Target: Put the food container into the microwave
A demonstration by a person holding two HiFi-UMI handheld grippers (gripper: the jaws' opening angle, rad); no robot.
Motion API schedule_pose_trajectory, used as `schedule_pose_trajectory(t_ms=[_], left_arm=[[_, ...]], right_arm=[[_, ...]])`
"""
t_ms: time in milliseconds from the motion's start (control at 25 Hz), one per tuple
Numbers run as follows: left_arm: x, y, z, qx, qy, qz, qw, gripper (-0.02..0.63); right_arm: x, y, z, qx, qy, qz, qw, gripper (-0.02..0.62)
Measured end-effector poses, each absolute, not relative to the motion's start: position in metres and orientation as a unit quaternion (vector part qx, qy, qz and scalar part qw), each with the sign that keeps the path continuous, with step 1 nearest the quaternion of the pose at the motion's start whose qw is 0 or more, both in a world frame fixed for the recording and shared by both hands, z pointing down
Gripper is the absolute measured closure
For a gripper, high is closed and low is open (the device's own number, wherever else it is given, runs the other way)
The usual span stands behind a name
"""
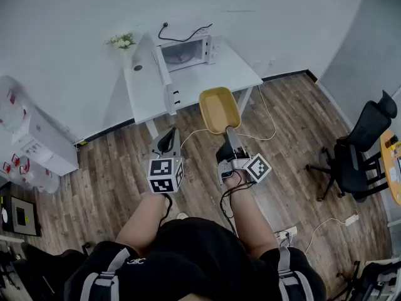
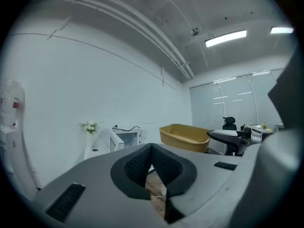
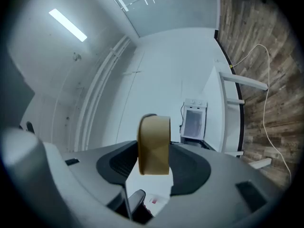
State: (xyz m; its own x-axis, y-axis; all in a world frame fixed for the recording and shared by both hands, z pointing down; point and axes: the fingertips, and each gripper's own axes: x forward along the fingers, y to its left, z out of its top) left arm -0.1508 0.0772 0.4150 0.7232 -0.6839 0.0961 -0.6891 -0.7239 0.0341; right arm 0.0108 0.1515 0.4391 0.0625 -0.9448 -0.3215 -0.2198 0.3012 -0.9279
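Note:
The food container [image 1: 219, 108] is a yellow oblong tub, held out over the floor just short of the white table [image 1: 145, 93]. My right gripper [image 1: 230, 130] is shut on its near rim, and the right gripper view shows the tub [image 3: 154, 144] edge-on between the pads. The white microwave [image 1: 185, 52] stands at the back of the table with its door [image 1: 156, 60] swung open to the left. It appears small in the right gripper view as the microwave [image 3: 194, 122] beyond the tub. My left gripper [image 1: 170, 135] is shut and empty, left of the tub [image 2: 185, 136].
A small vase of flowers [image 1: 122, 41] sits at the table's back left corner. A white cable [image 1: 266, 127] trails over the wooden floor under the table's right end. A black office chair [image 1: 360, 149] stands at the right, and white boxes [image 1: 37, 143] at the left.

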Motion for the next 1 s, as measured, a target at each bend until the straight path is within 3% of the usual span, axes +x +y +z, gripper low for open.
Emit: schedule_pose_trajectory(t_ms=[1000], left_arm=[[-0.142,0.006,0.429,0.941,-0.335,0.041,0.032,0.594]], right_arm=[[0.012,0.081,0.452,-0.499,0.585,-0.322,0.553,0.387]])
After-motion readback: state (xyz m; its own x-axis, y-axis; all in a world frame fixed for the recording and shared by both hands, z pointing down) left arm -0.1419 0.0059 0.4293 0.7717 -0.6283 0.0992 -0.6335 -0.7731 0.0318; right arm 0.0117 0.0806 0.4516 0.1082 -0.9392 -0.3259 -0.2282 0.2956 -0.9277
